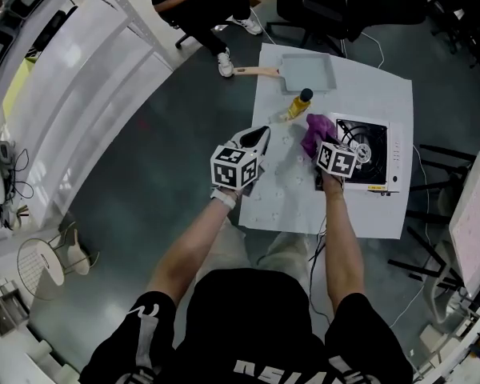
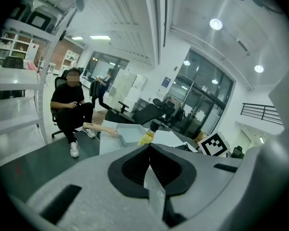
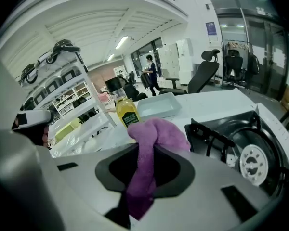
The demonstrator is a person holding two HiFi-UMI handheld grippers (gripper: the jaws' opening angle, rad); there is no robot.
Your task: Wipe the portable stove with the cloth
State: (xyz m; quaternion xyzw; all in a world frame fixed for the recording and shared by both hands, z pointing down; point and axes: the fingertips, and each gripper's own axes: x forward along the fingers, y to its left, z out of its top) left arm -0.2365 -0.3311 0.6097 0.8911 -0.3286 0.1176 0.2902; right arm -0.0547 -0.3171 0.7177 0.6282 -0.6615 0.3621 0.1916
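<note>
My right tongs (image 3: pixel 145 150) are clamped on the purple cloth (image 3: pixel 159 131), and a fold bunches past the tips, I reckon as a rubbing pad. The cloth hangs at the left edge of the portable stove (image 1: pixel 370 154), which stands on the right of the table (image 1: pixel 368 78). My left tongs (image 1: pixel 258 138), closed and empty, hover to the left, clear of the stove.

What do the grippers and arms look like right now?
The left gripper and right gripper are light grey shells, black-lined jaws, each carrying a white cube with black square markers. Bare forearms; black short sleeves with white print.
</note>
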